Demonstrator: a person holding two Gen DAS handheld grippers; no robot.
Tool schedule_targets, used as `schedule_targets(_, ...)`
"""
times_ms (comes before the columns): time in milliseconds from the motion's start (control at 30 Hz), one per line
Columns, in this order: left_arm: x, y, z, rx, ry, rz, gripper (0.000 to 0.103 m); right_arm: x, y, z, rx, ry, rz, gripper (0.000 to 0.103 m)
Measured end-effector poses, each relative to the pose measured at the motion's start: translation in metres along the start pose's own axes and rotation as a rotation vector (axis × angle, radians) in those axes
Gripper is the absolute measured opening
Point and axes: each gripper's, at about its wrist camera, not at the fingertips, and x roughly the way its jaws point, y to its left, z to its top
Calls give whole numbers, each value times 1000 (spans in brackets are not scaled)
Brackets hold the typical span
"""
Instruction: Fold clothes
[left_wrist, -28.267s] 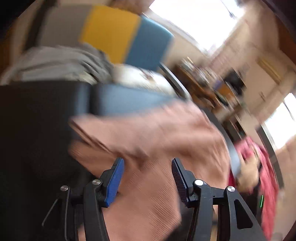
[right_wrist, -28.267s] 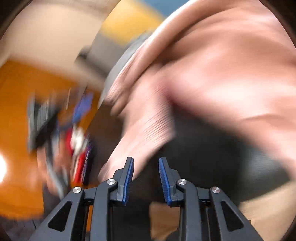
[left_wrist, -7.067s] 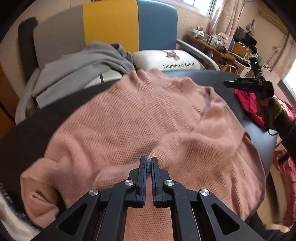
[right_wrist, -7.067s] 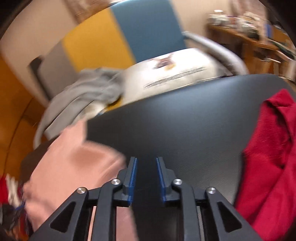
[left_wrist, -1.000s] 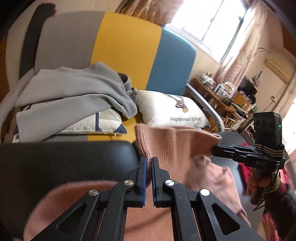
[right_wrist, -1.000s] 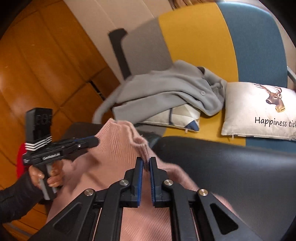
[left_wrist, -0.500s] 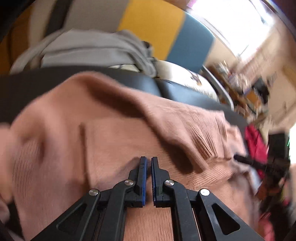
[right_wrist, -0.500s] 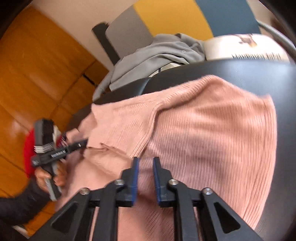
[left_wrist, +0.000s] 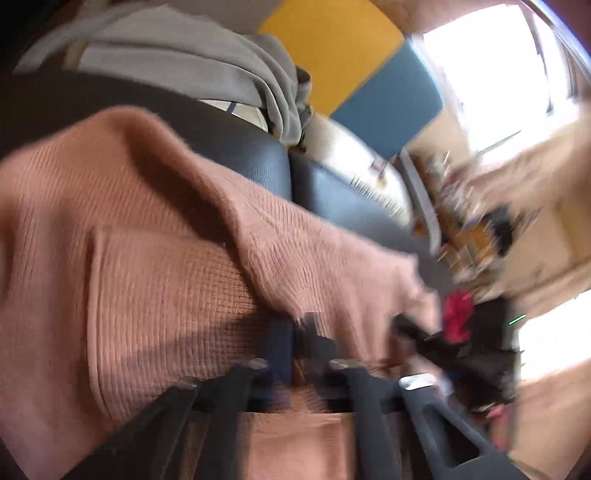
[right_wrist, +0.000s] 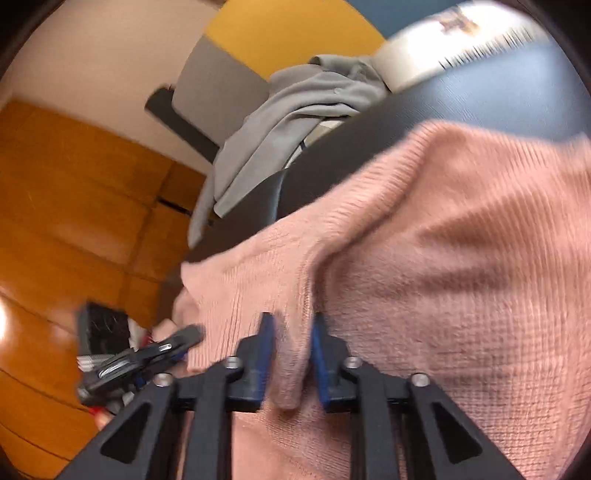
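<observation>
Now, both my grippers work one pink knit sweater (right_wrist: 461, 258), which lies doubled over on the black worktop (right_wrist: 498, 92), a folded upper layer draped across the lower one. My right gripper (right_wrist: 290, 350) has its fingers parted a little, with a hanging fold of the knit between them; whether they pinch it or only flank it I cannot tell. My left gripper (left_wrist: 295, 332) is too blurred to judge, its fingers near one another at the hem of the upper layer. That hem runs crosswise just ahead of both grippers, and the sweater's bulk stretches away from me towards the worktop's far edge, so neither hand is clearly nearer. A grey garment (right_wrist: 295, 110) sits beyond, on the sofa (right_wrist: 280, 33).
</observation>
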Motion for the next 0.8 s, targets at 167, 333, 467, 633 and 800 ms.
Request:
schedule_targets(167,-24,-6,-12,53,-25,-4,4,-32,26,-17,-101,-77,32,8)
schedule_targets(333,-15,15,-18,4,4,65,5,-17,-12,-35,-37,-14,-89,1)
schedule_targets(467,-31,1,-15,29,-68,94,6,-33,-15,-31,-13,-78,-69,10)
schedule_targets(633,-56,-21,-6,81,-210,132,6,-59,39,-12,-231,-233,-250,20)
schedule_targets(800,-40,-27,20,68,-202,127,26,-37,58,26,-338,-246,-435,22)
